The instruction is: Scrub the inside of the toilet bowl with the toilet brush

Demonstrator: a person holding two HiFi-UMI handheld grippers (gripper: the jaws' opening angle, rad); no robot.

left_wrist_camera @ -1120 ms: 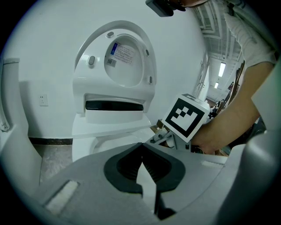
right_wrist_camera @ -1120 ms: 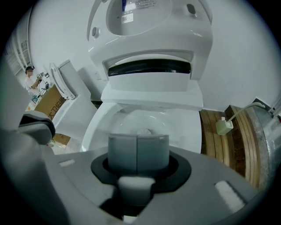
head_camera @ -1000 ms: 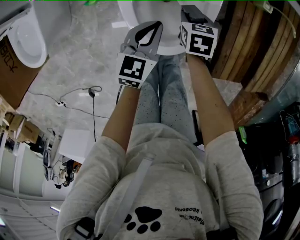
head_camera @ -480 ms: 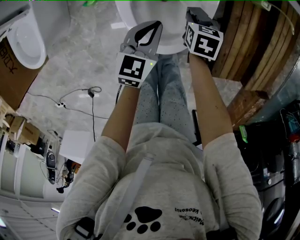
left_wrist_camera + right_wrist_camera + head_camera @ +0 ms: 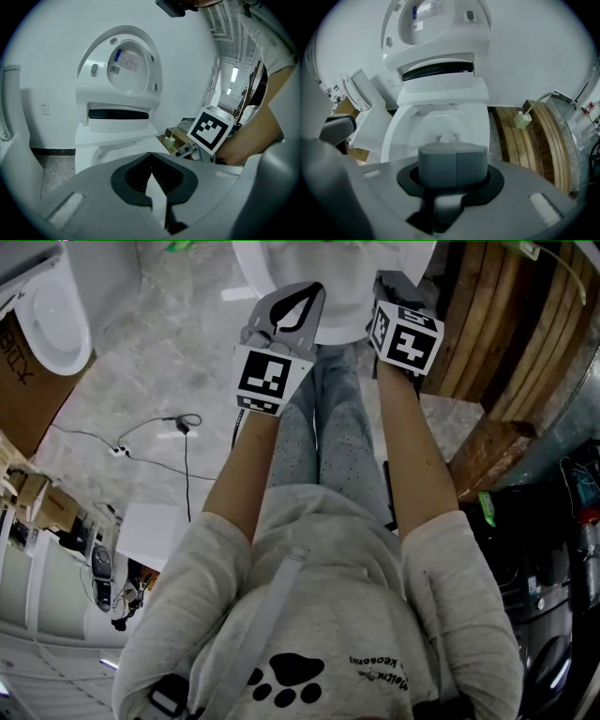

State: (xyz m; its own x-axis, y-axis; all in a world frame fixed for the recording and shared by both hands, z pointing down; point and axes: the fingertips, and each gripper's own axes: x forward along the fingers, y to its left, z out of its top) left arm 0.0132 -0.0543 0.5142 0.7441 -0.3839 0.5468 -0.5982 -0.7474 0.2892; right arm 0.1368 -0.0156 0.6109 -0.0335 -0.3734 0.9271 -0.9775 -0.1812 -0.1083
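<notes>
The white toilet [image 5: 440, 124] stands in front of me with its lid [image 5: 436, 23] raised and the bowl open. My right gripper [image 5: 454, 161] hovers over the bowl's front rim, its pads pressed together on nothing. My left gripper [image 5: 151, 157] is also shut and empty, held beside the right one and facing the toilet [image 5: 115, 136]. In the head view the left gripper [image 5: 298, 294] and the right gripper's marker cube [image 5: 406, 337] are side by side at the bowl's near rim [image 5: 342, 310]. A small white holder with a thin handle [image 5: 521, 118], apparently the toilet brush, stands on the wooden planks right of the toilet.
Stacked curved wooden planks [image 5: 497, 324] lie right of the toilet. A second white fixture [image 5: 52, 324] and a cardboard box [image 5: 28, 381] stand at the left. A cable [image 5: 178, 423] trails across the grey floor. The person's legs [image 5: 323, 446] are under the grippers.
The right gripper has shifted slightly right and down, and its marker cube has turned a little. The left gripper has stayed where it was.
</notes>
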